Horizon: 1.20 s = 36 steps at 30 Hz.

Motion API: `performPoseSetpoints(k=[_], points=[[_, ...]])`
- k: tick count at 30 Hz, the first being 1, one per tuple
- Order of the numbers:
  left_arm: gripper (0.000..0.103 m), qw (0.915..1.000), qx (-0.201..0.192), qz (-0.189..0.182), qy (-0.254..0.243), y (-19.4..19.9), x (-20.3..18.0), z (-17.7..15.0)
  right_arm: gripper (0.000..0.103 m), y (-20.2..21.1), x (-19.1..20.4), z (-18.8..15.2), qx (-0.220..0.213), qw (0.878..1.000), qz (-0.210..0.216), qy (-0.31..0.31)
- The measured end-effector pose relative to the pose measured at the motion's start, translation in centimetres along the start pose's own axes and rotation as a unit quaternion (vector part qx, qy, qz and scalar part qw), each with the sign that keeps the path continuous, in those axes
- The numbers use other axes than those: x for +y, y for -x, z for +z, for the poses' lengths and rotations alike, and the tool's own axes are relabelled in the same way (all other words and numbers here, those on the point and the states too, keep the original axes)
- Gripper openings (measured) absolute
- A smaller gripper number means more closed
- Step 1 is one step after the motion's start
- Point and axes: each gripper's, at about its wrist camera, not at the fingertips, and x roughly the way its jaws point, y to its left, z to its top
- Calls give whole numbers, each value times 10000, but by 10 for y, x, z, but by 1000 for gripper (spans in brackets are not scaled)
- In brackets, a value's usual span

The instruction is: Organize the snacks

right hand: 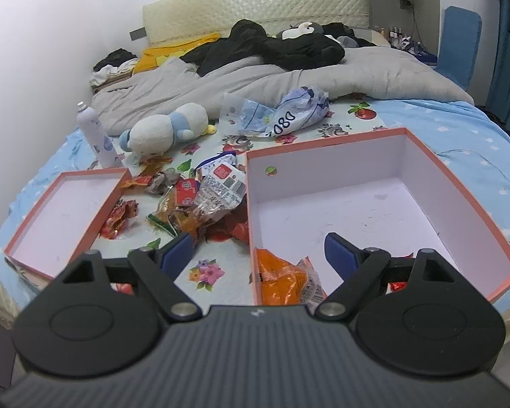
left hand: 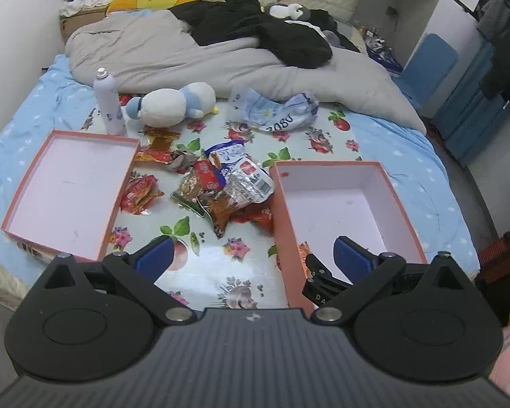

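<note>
On the bed, between the shallow pink lid (left hand: 68, 187) and the deeper pink box (right hand: 384, 204), the snack pile (left hand: 221, 183) remains largely unsorted. One orange packet (right hand: 282, 278) lies in the box's near corner; the lid holds nothing, so the task is judged barely begun. Packets are crinkled foil and plastic, red, orange, silver and blue-white, overlapping loosely. Left tool (left hand: 251, 258) and right tool (right hand: 258, 251) both stand wide with nothing between the pads.
</note>
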Motion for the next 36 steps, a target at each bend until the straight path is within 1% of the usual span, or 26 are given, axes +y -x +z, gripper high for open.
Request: performPoseSetpoints(k=[5,8,12,16,18,20,22,25,26,27,29,30,33,36], points=[[101,9995,187,81,258,-10,15,5,86,-7,12,-1,80,9999,87,82],[101,9995,91,144,269,-10,18,7,86,-9,19,-2,103,9998,133,131],[101,9991,100,241,320,-16,21,10,86,-12,26,-3,148,9996,208,136],[101,9993,22,205,310,-35,29,12,86,-17,31,-4,110,9995,285,74],[101,9989,15,337,310,-54,41,16,86,-21,34,-6,111,9993,360,43],[101,9987,86,379,325,-79,58,22,86,-25,39,-7,90,9991,410,60],[101,9982,17,485,363,-98,75,27,86,-29,46,-7,58,9987,507,78],[101,9983,-95,478,304,-133,104,37,85,-37,56,-7,-31,9976,683,121],[101,9978,-153,454,450,-144,115,39,85,-41,60,-7,-58,9970,759,108],[101,9977,-149,309,590,-156,127,42,85,-45,63,-8,-76,9964,840,84],[101,9972,-91,169,724,-181,145,46,85,-55,71,-10,-133,9955,931,98],[101,9975,-78,85,701,-195,154,49,85,-60,75,-11,-171,9956,915,127],[101,9982,-100,65,585,-232,172,50,85,-79,85,-17,-192,9957,894,133],[100,9990,95,-71,433,-272,183,48,85,-104,90,-23,-205,9957,906,11]])
